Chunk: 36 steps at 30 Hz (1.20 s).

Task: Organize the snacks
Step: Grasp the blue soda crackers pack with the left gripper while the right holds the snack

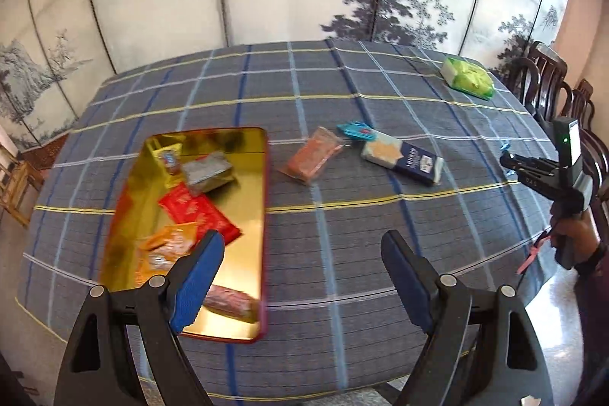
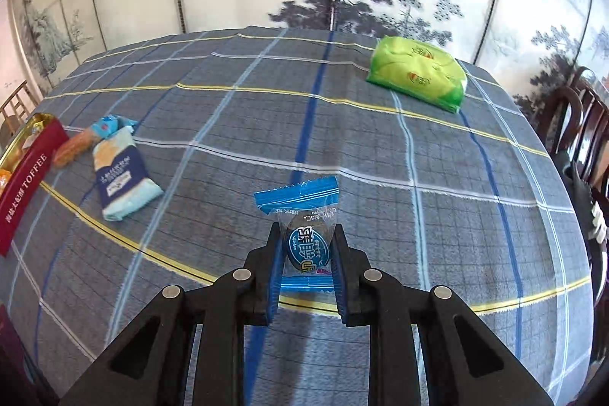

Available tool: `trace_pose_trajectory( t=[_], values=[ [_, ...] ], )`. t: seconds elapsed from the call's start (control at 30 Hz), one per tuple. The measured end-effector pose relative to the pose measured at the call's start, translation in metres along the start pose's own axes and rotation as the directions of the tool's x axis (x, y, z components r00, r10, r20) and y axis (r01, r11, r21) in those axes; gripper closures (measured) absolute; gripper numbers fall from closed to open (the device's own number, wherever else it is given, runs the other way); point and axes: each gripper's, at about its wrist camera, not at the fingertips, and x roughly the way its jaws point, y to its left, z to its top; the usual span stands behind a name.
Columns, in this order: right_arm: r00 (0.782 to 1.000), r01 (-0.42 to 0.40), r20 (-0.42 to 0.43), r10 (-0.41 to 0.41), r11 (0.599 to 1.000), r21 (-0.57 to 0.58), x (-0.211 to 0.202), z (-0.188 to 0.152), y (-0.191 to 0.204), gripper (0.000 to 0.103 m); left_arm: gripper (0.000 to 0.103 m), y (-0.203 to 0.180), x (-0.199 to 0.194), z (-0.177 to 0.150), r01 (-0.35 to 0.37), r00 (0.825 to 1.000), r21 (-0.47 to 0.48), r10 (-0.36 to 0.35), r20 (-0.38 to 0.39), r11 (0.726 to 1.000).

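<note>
Lying toward the table's (image 1: 342, 71) left edge, the gold toffee tin (image 1: 243, 193), long axis front to back, sits under the left gripper (image 1: 300, 276), whose jaws stand apart and empty. The right gripper (image 2: 306, 253), near the right edge, is clamped on a blue-wrapped candy (image 2: 304, 238), so the tin lies well leftward. The tin's near end hides behind the left gripper's fingers.
</note>
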Motion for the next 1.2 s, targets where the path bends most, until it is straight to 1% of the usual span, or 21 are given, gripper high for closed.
trace_pose_trajectory(
  t=[0.07, 0.1, 0.17, 0.23, 0.27, 0.3, 0.33, 0.4, 0.47, 0.5, 0.53, 0.57, 0.63, 0.77, 0.83, 0.93, 1.0, 1.07, 1.1, 1.17, 1.2],
  values=[
    [1.0, -0.006, -0.003, 0.006, 1.0, 0.016, 0.005, -0.005, -0.009, 0.079, 0.022, -0.017, 0.021, 0.013, 0.07, 0.994, -0.02, -0.072, -0.078, 0.997],
    [1.0, -0.01, -0.002, 0.01, 1.0, 0.024, 0.008, -0.006, -0.011, 0.079, 0.022, -0.025, 0.033, 0.02, 0.097, 0.987, -0.041, -0.101, -0.122, 0.994],
    [1.0, -0.02, -0.002, 0.02, 0.999, 0.039, 0.013, -0.008, -0.013, 0.079, 0.022, -0.04, 0.054, 0.033, 0.155, 0.97, -0.085, -0.167, -0.174, 0.984],
    [0.999, -0.041, 0.005, 0.041, 0.997, 0.066, 0.017, -0.012, -0.016, 0.079, 0.022, -0.054, 0.075, 0.047, 0.177, 0.956, -0.126, -0.201, -0.215, 0.976],
    [0.999, -0.053, 0.005, 0.053, 0.996, 0.077, 0.019, -0.012, -0.015, 0.079, 0.022, -0.062, 0.086, 0.055, 0.199, 0.946, -0.135, -0.226, -0.231, 0.971],
    [0.998, -0.06, 0.016, 0.059, 0.995, 0.084, 0.017, -0.012, -0.017, 0.079, 0.022, -0.069, 0.098, 0.062, 0.2, 0.94, -0.134, -0.229, -0.253, 0.971],
    [0.997, -0.07, 0.021, 0.068, 0.993, 0.091, 0.016, -0.011, -0.016, 0.079, 0.022, -0.075, 0.111, 0.069, 0.172, 0.937, -0.141, -0.206, -0.281, 0.975],
    [0.996, -0.091, 0.019, 0.089, 0.991, 0.099, 0.017, -0.011, -0.017, 0.079, 0.022, -0.082, 0.135, 0.08, 0.141, 0.928, -0.174, -0.191, -0.321, 0.975],
    [0.995, -0.103, 0.011, 0.102, 0.99, 0.094, 0.019, -0.011, -0.016, 0.079, 0.027, -0.085, 0.16, 0.088, 0.111, 0.906, -0.233, -0.195, -0.375, 0.966],
    [0.994, -0.111, 0.013, 0.111, 0.99, 0.087, 0.019, -0.011, -0.014, 0.079, 0.028, -0.085, 0.17, 0.09, 0.105, 0.894, -0.272, -0.211, -0.396, 0.957],
    [0.993, -0.12, 0.015, 0.119, 0.99, 0.08, 0.018, -0.011, -0.013, 0.079, 0.029, -0.087, 0.179, 0.093, 0.09, 0.883, -0.292, -0.212, -0.418, 0.952],
    [0.992, -0.126, 0.018, 0.125, 0.989, 0.076, 0.018, -0.011, -0.012, 0.079, 0.032, -0.089, 0.188, 0.096, 0.057, 0.877, -0.29, -0.187, -0.443, 0.955],
    [0.989, -0.147, 0.025, 0.145, 0.986, 0.075, 0.018, -0.012, -0.012, 0.079, 0.033, -0.094, 0.198, 0.1, -0.001, 0.873, -0.292, -0.141, -0.466, 0.956],
    [0.98, -0.197, 0.047, 0.193, 0.974, 0.111, 0.015, -0.014, -0.02, 0.079, 0.033, -0.103, 0.211, 0.107, -0.068, 0.869, -0.299, -0.091, -0.487, 0.952],
    [0.976, -0.216, 0.054, 0.211, 0.968, 0.131, 0.015, -0.015, -0.024, 0.079, 0.032, -0.102, 0.217, 0.109, -0.099, 0.867, -0.319, -0.076, -0.493, 0.942],
    [0.972, -0.232, 0.06, 0.226, 0.964, 0.133, 0.015, -0.015, -0.024, 0.079, 0.031, -0.103, 0.224, 0.107, -0.12, 0.86, -0.348, -0.077, -0.504, 0.93],
    [0.972, -0.232, 0.06, 0.226, 0.965, 0.126, 0.015, -0.015, -0.022, 0.079, 0.028, -0.107, 0.225, 0.108, -0.141, 0.862, -0.348, -0.058, -0.503, 0.927],
    [0.972, -0.232, 0.061, 0.226, 0.965, 0.124, 0.014, -0.014, -0.022, 0.079, 0.02, -0.114, 0.228, 0.108, -0.161, 0.859, -0.33, -0.033, -0.511, 0.93],
    [0.972, -0.233, 0.061, 0.227, 0.964, 0.125, 0.014, -0.015, -0.022, 0.079, 0.019, -0.118, 0.23, 0.108, -0.165, 0.857, -0.313, -0.021, -0.515, 0.935],
    [0.973, -0.231, 0.06, 0.224, 0.964, 0.13, 0.014, -0.015, -0.023, 0.079, 0.02, -0.127, 0.232, 0.107, -0.174, 0.855, -0.263, 0.014, -0.519, 0.949],
    [0.973, -0.229, 0.059, 0.223, 0.964, 0.135, 0.015, -0.015, -0.023, 0.079, 0.022, -0.13, 0.231, 0.105, -0.181, 0.858, -0.238, 0.035, -0.512, 0.954]
  ],
)
